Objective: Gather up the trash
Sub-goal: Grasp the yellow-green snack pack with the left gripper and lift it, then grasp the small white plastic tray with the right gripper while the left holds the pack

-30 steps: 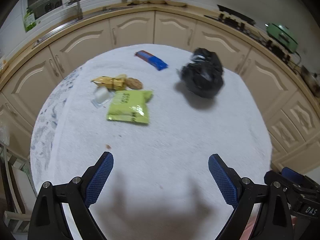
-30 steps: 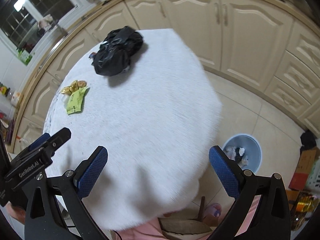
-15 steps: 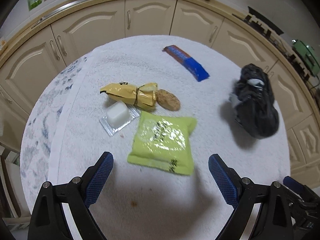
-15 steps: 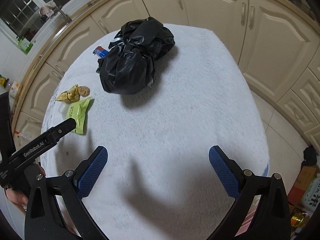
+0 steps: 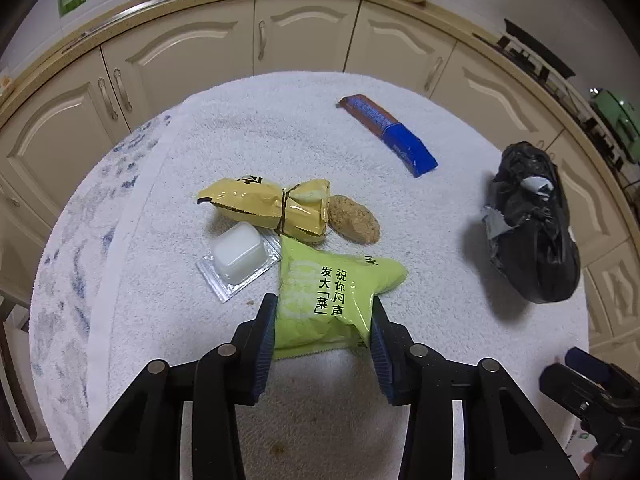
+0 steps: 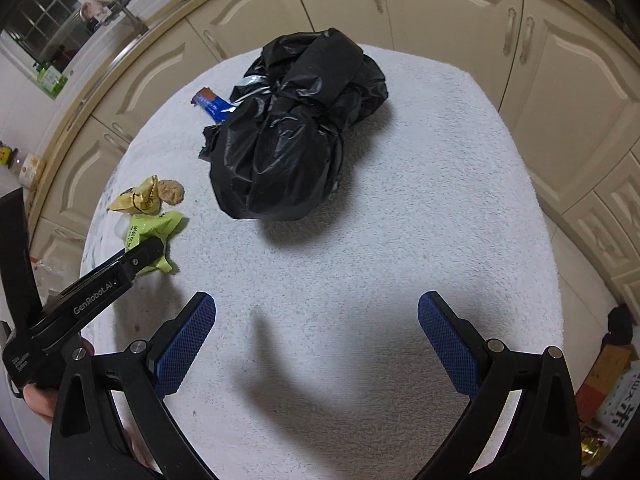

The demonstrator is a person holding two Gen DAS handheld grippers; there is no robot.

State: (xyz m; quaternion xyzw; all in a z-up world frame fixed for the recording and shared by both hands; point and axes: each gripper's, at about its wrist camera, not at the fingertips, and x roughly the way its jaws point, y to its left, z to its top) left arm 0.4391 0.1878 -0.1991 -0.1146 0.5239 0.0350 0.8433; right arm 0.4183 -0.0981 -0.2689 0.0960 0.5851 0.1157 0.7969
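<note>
While our left gripper (image 5: 323, 330), its jaws just closing, pinches the green snack packet (image 5: 332, 294) on the white towel (image 5: 360, 420), we list around that packet: clear cup (image 5: 239, 253) just left, yellow wrapper (image 5: 266, 206) and cookie (image 5: 354, 219) behind, blue bar (image 5: 388, 134) farther, black bag (image 6: 288, 136) right. Our right gripper (image 6: 316, 338) hangs wide open, empty.
</note>
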